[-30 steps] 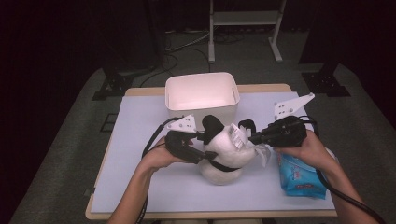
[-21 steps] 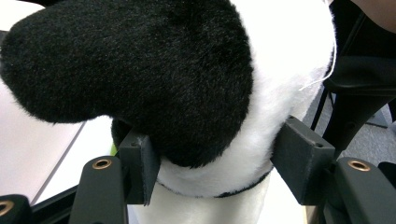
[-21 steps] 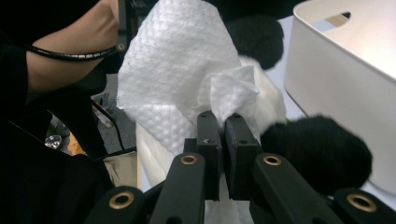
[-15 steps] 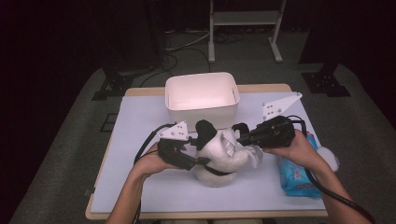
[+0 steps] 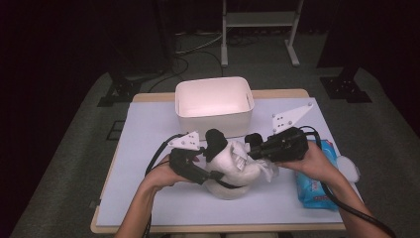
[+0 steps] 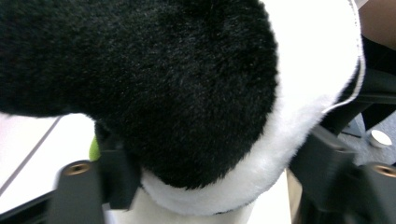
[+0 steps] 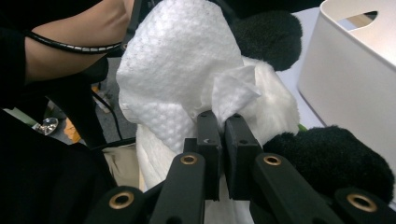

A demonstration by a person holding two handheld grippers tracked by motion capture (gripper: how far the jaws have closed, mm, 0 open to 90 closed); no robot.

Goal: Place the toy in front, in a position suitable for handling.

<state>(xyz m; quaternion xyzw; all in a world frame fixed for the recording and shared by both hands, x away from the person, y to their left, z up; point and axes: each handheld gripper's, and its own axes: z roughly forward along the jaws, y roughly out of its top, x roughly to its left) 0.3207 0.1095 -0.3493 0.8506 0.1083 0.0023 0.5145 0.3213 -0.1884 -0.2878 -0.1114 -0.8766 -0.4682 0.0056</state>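
A black-and-white plush panda (image 5: 232, 166) sits at the middle of the table. My left gripper (image 5: 213, 171) comes at it from the left. Its jaws have just been opening a little, and the panda's furry body (image 6: 163, 84) is still pressed between them. My right gripper (image 5: 251, 150) reaches in from the right, shut on a white wet wipe (image 7: 177, 70). The wipe is draped against the panda's white head, between its two black ears (image 7: 268, 35). The right gripper's (image 7: 222, 126) two pads pinch a fold of the wipe.
A white plastic bin (image 5: 214, 101) stands just behind the panda. A blue pack of wipes (image 5: 312, 186) lies by my right forearm, with a white round lid (image 5: 349, 171) beside it. A pale mat (image 5: 148, 124) covers the table.
My right gripper has slid left with the wipe, across the panda's head. The left hand has stayed where it was, with the panda in its jaws.
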